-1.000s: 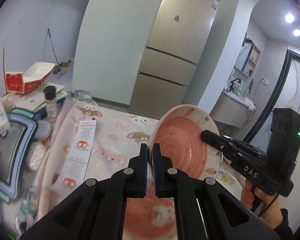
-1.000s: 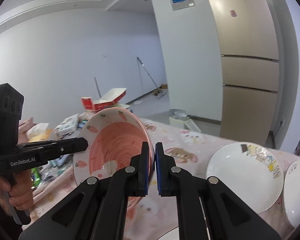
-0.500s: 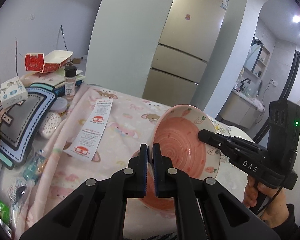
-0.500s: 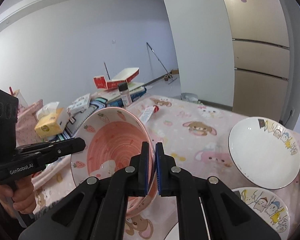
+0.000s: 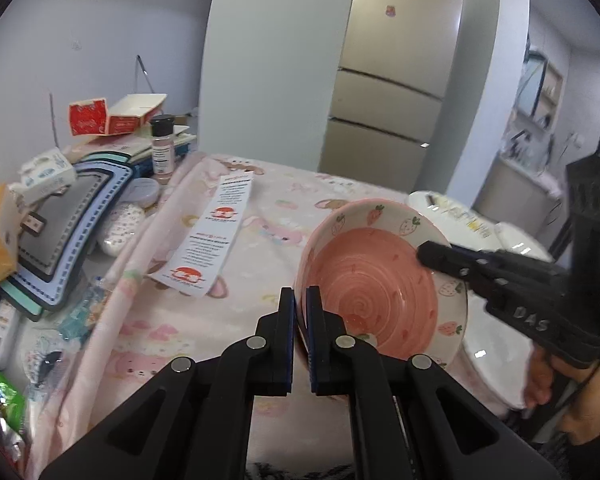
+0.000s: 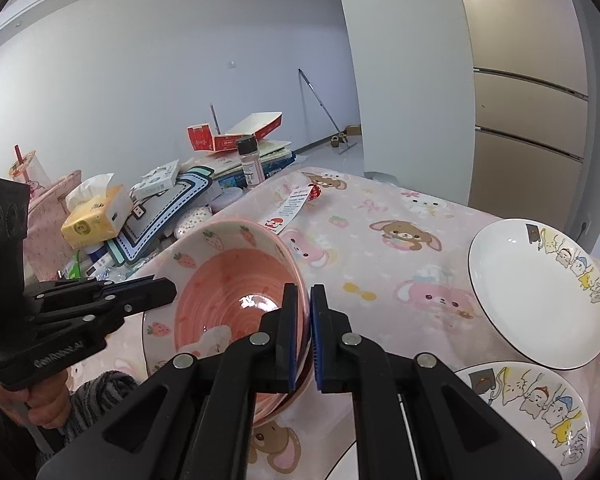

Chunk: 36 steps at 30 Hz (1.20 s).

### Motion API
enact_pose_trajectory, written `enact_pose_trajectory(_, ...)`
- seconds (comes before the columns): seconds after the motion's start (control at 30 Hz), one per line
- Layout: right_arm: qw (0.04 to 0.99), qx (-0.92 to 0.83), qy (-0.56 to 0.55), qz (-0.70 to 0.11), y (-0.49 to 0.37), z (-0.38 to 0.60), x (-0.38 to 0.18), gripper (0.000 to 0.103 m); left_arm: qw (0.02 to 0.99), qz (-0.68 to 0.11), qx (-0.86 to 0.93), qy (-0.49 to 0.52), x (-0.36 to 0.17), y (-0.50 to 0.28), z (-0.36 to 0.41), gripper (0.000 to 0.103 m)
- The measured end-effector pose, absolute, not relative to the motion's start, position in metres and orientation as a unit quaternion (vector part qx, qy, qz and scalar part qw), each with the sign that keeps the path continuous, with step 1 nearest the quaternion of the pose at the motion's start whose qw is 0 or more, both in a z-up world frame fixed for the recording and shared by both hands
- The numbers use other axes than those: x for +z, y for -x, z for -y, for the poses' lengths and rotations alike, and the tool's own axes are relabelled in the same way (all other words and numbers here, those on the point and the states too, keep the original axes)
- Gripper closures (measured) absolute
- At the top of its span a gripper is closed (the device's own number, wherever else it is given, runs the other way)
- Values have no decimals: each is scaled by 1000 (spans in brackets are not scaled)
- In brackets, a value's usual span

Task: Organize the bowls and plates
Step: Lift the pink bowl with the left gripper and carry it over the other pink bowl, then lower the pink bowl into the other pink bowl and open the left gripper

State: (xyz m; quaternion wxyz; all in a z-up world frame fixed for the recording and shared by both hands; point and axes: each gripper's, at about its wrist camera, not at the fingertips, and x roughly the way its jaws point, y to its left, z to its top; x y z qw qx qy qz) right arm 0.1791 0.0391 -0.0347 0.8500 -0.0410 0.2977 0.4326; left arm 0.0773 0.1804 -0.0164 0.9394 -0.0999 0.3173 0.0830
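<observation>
Your left gripper [image 5: 301,304] and right gripper [image 6: 305,304] each clamp the pink bowl's [image 5: 374,276] rim; it has dropped toward frame centre, just above the tablecloth [image 6: 384,240], nearly placed.

Pink bowl [image 6: 236,280] glossy ceramic; tablecloth [image 6: 380,256] soft matt fabric

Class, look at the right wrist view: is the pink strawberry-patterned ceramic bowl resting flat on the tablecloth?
No: the pink strawberry-patterned ceramic bowl is tilted, its rim clamped by both the left gripper and the right gripper.
</observation>
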Motion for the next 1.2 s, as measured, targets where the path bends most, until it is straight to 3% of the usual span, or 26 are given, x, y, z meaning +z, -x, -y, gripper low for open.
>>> enact_pose_trajectory(0.33, 861, 416, 68, -285, -172, -44, -35, 97, 940, -314, 132, 22, -19, -80, -159, 97)
enact_pose_trajectory(0.57, 874, 376, 152, -269, -158, -60, -34, 96, 939, -314, 142, 8, -19, -81, -155, 97)
enact_pose_trajectory(0.93, 862, 395, 84, -307, -177, -45, -39, 94, 940, -310, 142, 22, -21, -79, -160, 94)
enact_pose_trajectory(1.03, 862, 394, 65, -313, -182, -40, -39, 81, 939, -314, 137, 29, -22, -80, -162, 94)
enact_pose_trajectory(1.17, 867, 386, 45, -312, -185, -34, -36, 38, 940, -312, 136, 31, -20, -79, -162, 92)
enact_pose_trajectory(1.2, 870, 382, 40, -308, -185, -32, -35, 36, 940, -311, 136, 30, -20, -78, -162, 84)
